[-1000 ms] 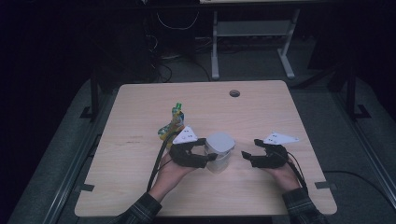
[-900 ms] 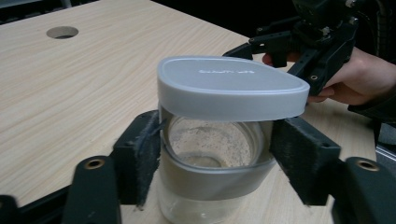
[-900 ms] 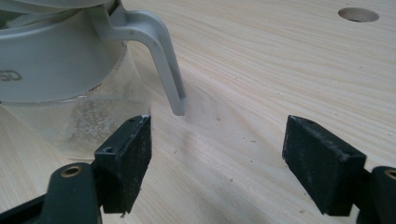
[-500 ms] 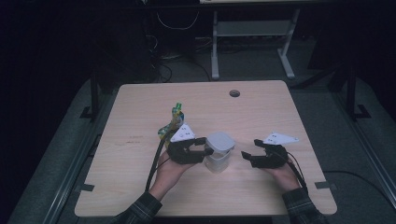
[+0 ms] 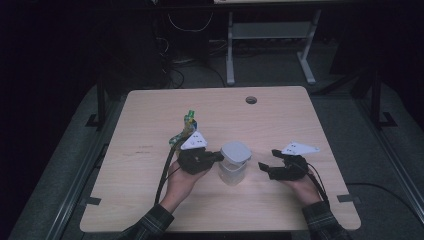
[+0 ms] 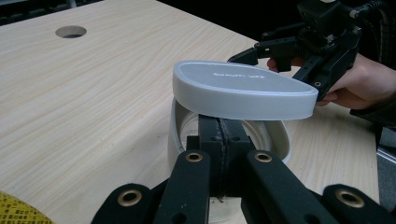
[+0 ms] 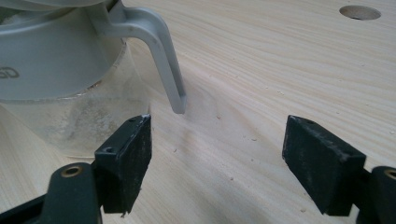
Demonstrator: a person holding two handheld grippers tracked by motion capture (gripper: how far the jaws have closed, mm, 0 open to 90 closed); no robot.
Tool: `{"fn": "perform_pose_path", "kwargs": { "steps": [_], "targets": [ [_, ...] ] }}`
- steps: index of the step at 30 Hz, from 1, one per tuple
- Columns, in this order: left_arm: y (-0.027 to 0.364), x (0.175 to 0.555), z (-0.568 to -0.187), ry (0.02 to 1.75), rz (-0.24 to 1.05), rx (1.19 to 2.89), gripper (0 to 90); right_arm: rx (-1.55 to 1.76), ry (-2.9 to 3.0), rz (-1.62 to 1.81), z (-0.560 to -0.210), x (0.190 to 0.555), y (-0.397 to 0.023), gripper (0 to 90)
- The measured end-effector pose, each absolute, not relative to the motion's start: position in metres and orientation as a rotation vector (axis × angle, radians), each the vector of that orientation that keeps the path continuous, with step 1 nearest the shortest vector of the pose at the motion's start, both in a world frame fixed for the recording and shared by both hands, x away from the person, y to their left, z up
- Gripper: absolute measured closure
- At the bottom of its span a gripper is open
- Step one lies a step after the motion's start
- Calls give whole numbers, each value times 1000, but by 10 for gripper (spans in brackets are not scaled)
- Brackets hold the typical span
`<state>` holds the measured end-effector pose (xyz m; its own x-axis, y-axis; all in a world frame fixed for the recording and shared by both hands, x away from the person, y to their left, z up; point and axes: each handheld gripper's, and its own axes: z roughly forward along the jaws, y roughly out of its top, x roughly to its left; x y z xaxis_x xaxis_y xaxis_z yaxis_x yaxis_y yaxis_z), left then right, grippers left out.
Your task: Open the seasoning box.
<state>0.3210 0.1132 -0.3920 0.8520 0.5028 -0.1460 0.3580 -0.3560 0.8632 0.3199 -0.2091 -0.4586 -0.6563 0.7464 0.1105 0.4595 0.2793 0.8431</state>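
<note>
The clear jug (image 5: 233, 170) with its grey lid (image 6: 240, 88) tilted up stands mid-table (image 5: 150, 125) between both grippers. The left gripper (image 6: 223, 135) has just closed, jaws together at the jug's rim. The right gripper (image 7: 217, 154), jaws apart, sits near the grey handle (image 7: 159, 42).

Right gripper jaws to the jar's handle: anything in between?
Nothing. In the right gripper view, bare table separates the open right gripper from the jar's grey handle.
</note>
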Motion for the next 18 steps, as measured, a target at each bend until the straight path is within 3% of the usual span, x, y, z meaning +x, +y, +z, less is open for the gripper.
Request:
{"fn": "perform_pose_path", "kwargs": {
  "steps": [18],
  "targets": [
    [106,325,-375,589,170,1978,900,1096,2255,1325,-460,321,-209,237]
  ]
}}
